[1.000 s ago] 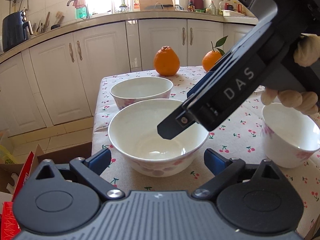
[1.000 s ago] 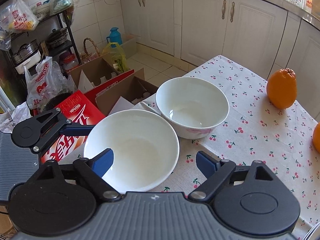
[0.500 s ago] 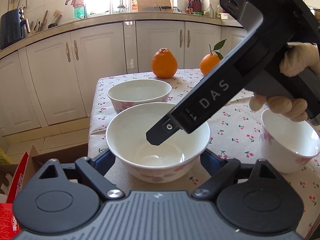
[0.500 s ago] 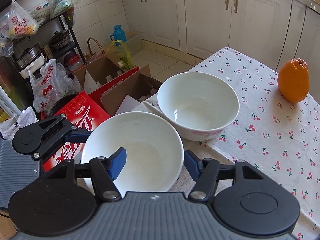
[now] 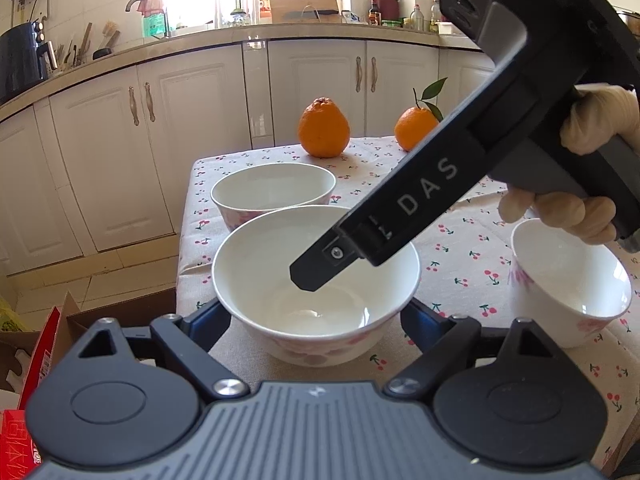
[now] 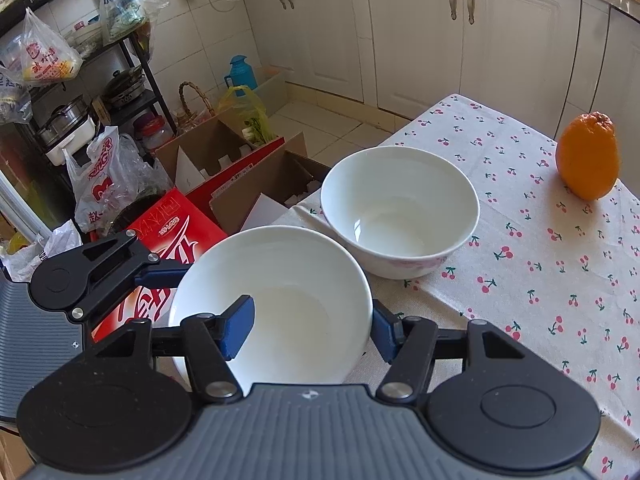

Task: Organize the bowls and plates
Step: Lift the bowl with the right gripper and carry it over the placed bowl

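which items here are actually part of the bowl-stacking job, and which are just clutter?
Job:
- near bowl, both grippers at it
- far bowl
- right-hand bowl
- left gripper
- right gripper

Clutter:
- two oranges
- red carton

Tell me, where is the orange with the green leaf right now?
In the left wrist view, the leafy orange sits at the table's far edge, right of the bigger orange, partly hidden behind the right claw's black arm.
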{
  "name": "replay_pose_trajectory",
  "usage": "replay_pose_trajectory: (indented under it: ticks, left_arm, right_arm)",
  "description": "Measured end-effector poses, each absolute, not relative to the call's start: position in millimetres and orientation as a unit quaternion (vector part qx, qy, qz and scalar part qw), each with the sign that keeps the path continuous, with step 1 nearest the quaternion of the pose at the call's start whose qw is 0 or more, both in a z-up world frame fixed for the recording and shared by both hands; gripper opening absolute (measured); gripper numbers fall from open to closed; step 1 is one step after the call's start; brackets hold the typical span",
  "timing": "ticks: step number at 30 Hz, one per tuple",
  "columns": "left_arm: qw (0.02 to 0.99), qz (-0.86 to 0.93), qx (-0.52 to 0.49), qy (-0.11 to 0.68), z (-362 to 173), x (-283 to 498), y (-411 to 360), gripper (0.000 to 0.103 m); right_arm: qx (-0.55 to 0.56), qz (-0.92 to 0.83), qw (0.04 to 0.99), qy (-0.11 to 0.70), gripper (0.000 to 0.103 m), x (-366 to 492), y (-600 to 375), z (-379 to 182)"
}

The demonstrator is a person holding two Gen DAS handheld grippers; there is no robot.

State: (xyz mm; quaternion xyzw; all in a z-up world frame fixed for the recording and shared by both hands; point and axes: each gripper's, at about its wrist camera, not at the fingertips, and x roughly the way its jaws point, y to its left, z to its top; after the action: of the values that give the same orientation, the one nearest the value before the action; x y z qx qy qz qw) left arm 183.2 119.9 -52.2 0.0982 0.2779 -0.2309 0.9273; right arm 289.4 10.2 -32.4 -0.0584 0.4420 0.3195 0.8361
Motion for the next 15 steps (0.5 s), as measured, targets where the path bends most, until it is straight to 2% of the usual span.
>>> replay_pose_trajectory:
  ticks: [15]
  left_arm:
    - [0.923, -0.238, 0.117, 0.277, -27, 149, 100, 0.091]
  right_arm:
    - [-0.058, 0.322, 0.841, 0.432, 0.067, 250, -11, -4]
